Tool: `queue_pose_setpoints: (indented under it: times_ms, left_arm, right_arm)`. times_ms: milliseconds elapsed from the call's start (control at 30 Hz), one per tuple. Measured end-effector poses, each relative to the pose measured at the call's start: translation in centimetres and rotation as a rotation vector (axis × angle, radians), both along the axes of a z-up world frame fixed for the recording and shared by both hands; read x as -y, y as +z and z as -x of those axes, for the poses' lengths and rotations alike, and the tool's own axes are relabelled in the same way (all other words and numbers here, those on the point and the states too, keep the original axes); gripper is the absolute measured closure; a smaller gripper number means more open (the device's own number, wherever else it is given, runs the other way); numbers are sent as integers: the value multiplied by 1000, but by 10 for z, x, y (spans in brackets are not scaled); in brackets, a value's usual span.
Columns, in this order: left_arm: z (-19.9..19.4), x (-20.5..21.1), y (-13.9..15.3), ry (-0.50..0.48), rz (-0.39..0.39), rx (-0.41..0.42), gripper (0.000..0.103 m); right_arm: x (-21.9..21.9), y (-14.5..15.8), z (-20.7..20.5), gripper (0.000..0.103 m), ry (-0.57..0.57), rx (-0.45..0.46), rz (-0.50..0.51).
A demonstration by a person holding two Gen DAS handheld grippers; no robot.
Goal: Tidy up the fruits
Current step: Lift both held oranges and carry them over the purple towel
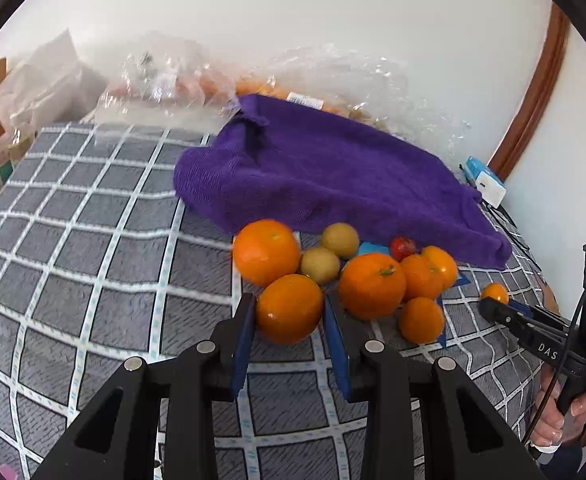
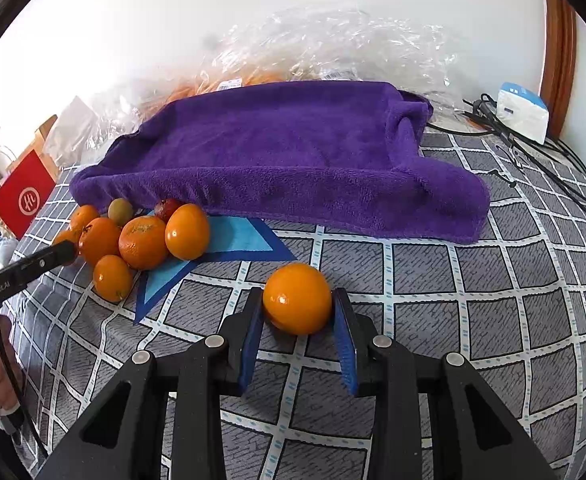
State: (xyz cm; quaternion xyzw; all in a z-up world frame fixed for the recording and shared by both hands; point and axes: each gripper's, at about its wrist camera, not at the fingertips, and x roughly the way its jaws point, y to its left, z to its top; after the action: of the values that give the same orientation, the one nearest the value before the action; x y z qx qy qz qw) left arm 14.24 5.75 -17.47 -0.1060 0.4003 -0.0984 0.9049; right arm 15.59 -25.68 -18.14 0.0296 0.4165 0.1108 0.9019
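1. Left gripper (image 1: 289,312) has its blue pads either side of an orange (image 1: 289,309) at the near edge of the fruit pile; the left pad touches the peel, but a firm clamp I cannot tell.
2. Risk here: lift it out and the neighbouring orange (image 1: 266,252) and kiwi (image 1: 320,265) could roll across the checked cloth (image 1: 93,220).
3. Right gripper (image 2: 298,308) brackets a lone orange (image 2: 297,298), well apart from the pile, near the purple towel (image 2: 285,160); grip again uncertain.
4. Round, glossy fruit: a loose pinch could let it squirt free.
5. Both tools come in low, nearly level, fingers pointing toward the towel.
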Motion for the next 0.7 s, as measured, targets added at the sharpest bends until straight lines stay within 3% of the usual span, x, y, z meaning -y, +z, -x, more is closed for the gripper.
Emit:
queue_pose_setpoints:
  times_ms: [367, 700]
  left_arm:
    - [-5, -1, -5, 4, -5, -19, 70]
    - [-6, 6, -4, -4, -23, -22, 71]
  right_arm:
    - [-6, -1, -1, 69, -10, 8, 58]
    - [-1, -2, 0, 70, -30, 7, 25]
